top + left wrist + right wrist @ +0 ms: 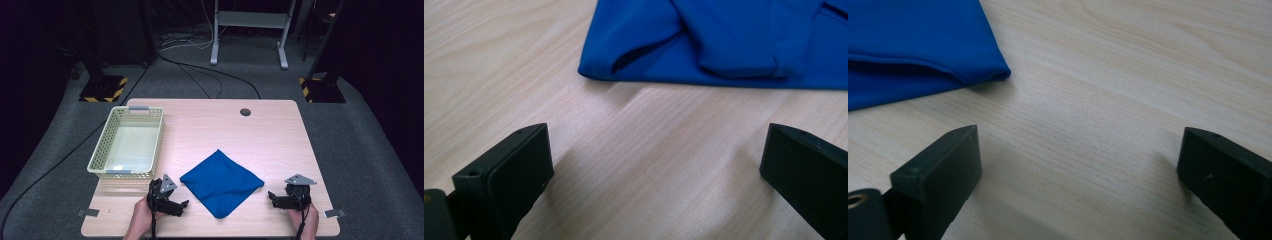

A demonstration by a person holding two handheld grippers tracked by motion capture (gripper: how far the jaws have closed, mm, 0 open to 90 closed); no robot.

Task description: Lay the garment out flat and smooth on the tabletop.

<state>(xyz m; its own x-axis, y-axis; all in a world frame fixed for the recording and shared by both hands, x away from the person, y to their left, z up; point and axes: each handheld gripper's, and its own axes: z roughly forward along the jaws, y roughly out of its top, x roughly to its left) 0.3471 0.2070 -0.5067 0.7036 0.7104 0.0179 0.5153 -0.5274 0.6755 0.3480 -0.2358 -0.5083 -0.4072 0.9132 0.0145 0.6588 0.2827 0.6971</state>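
A folded blue cloth lies like a diamond on the wooden table, near the front middle. My left gripper rests low on the table just left of the cloth, jaws wide open and empty. In the left gripper view the cloth's folded edge lies a short way beyond the jaws, apart from them. My right gripper sits to the right of the cloth's right corner, also open with nothing between its jaws. The right gripper view shows that corner at the upper left, ahead of the left jaw.
A pale perforated plastic basket stands at the table's left side, behind the left gripper. A dark round grommet marks the far edge. Strips of tape sit at the front corners. Cables and stand legs lie on the floor beyond.
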